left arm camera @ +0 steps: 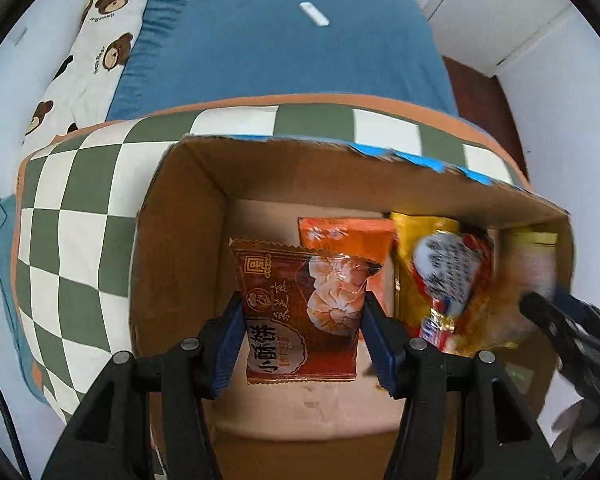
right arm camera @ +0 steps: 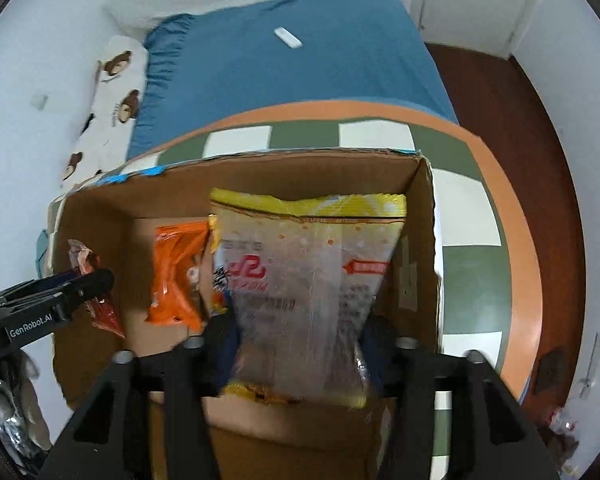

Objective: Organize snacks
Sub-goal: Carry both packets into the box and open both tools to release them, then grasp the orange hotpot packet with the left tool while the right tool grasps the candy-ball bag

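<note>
Counting the contents: one cardboard box (left arm camera: pixel 180 240) with blue tape along its far rim, standing on a green-and-white checkered cushion (left arm camera: pixel 72 240) at the foot of a blue bed (left arm camera: pixel 280 48); four snack packs seen in or over it. Two grippers, each holding one pack.

Left gripper (left arm camera: pixel 304 332): jaws closed partway, blue pads pressing both side edges of a brown pastry packet (left arm camera: pixel 300 312). Packet held upright over the box's left half, printed face toward the camera, with large white characters and a picture of flaky pastries; serrated top edge.

Right gripper (right arm camera: pixel 298 344): jaws clamped on the lower part of a large clear bag with yellow trim (right arm camera: pixel 308 280). Bag held upright over the right half of the box; red logo and red arrow printed on it, contents blurred.

Orange packet (left arm camera: pixel 348 248) lies on the box floor near the far wall, between the two held packs. A yellow pack (left arm camera: pixel 428 236) stands just beside it, partly hidden.

White bar-shaped object (left arm camera: pixel 314 14) lies on the bed, well apart from the box
</note>
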Tool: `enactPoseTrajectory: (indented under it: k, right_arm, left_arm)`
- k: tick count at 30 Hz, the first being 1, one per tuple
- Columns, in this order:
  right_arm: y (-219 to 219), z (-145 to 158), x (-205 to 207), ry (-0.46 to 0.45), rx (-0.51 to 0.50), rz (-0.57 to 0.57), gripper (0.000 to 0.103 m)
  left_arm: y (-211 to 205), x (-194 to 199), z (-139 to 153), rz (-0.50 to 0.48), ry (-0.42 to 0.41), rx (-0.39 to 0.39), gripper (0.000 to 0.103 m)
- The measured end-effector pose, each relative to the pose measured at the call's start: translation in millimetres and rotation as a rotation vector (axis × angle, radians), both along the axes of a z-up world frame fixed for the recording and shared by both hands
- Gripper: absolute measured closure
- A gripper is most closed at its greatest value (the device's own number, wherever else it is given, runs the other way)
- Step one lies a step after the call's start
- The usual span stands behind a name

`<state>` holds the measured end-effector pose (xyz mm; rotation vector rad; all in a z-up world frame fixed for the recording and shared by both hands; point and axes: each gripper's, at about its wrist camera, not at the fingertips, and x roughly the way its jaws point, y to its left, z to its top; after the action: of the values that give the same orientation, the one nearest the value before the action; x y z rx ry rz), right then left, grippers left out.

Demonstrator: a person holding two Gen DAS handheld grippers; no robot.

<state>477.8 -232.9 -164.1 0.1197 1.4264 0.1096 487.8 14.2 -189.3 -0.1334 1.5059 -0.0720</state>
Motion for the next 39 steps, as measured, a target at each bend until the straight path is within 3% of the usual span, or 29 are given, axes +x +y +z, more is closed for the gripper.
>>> enactPoseTrajectory:
  k: [1, 5, 9, 20, 31, 39]
  right_arm:
    - [-1.1, -3.0, 4.1, 0.003, -0.005, -0.01, 0.005]
    - [-1.5, -7.8, 9.3, 0.006, -0.005, -0.023, 0.004]
    - [2.3, -9.4, 9.2, 0.003, -0.028, -0.01, 0.004]
    - [15.1, -7.6, -20.7, -0.024, -0.057, 0.017, 0.004]
    - [24.3, 15.5, -71.7, -0.12, -0.085, 0.036, 0.004]
    - [26.5, 50.2, -117.0, -0.227, -0.111, 0.053, 0.004]
  left_arm:
    - [0.6, 3.6, -4.0, 0.006, 0.014, -0.008, 0.048]
    - [0.4, 13.1, -9.4, 0.005, 0.025, -0.034, 0.028]
    - [-5.9, 10.2, -8.9, -0.025, 0.003, 0.001, 0.014]
    - [-5.5, -26.1, -5.9, -0.018, -0.042, 0.041, 0.013]
    - [-4.5, -90.5, 33.5, -0.009, -0.188, 0.05, 0.013]
    - [-7.3, -133.4, 68.7, -0.015, -0.314, 0.075, 0.013]
